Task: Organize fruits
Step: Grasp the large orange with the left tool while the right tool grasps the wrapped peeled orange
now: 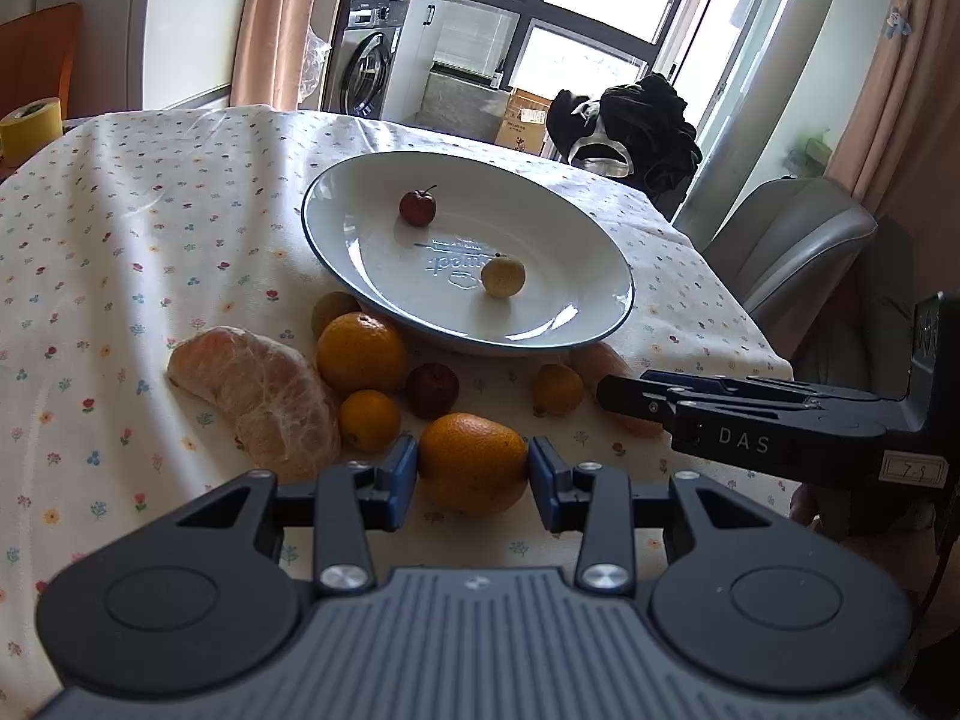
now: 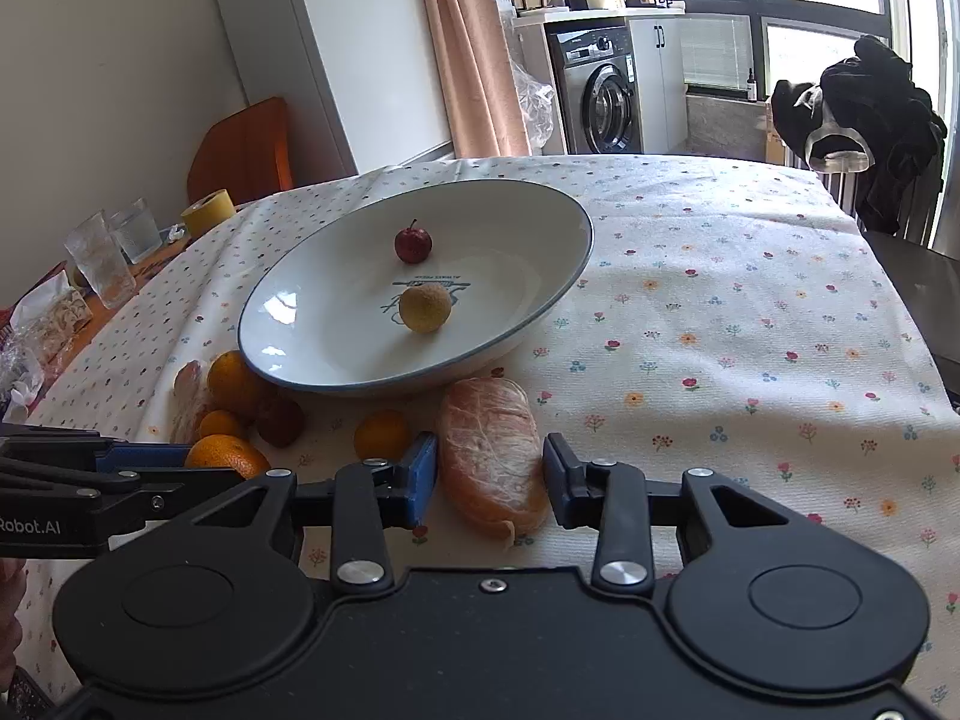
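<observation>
On the table (image 2: 720, 300), a plate (image 2: 336, 372) holds 2 small fruits: one (image 2: 413, 245) at 12 o'clock of the other (image 2: 425, 308). Outside its rim, oranges (image 1: 362, 351) cluster at 7 o'clock, with a peeled segment (image 2: 492, 456) at 5 o'clock.

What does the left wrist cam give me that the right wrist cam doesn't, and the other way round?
Only the left wrist view shows the left gripper with its pads against an orange, plus the whole large peeled segment to its left.

Only the right wrist view shows the right gripper straddling the other peeled segment, and the drinking glasses at the table's far left.

Both show the plate holding one red fruit and one yellow fruit.
</observation>
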The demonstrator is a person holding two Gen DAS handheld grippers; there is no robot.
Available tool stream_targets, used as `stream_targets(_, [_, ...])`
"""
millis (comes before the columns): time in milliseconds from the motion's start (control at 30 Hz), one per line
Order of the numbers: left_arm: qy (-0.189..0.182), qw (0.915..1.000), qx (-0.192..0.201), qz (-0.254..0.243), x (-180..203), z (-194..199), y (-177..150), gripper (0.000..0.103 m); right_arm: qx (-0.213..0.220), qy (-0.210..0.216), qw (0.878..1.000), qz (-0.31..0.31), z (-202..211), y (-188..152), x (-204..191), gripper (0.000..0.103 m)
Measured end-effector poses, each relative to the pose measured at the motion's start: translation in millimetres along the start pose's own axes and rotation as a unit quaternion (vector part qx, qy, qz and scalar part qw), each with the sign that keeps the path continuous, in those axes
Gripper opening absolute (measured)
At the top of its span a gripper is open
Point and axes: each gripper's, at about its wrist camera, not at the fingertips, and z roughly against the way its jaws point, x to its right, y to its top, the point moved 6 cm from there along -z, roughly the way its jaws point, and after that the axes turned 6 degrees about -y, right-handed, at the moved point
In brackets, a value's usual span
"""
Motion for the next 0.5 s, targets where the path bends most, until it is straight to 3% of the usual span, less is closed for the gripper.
stream_targets(300, [-0.006, 1.0, 0.003, -0.005, -0.8, -1.5, -1.9, 0.039, -0.034, 0.039, 0.999, -0.008, 18.9, -11.6, -11.4, 0.033])
stream_targets(500, [-0.009, 0.9999, -0.007, -0.008, 2.0, -11.5, -9.0, 0.04, -0.033, 0.028, 0.999, 0.012, 20.8, -11.7, -17.7, 0.032])
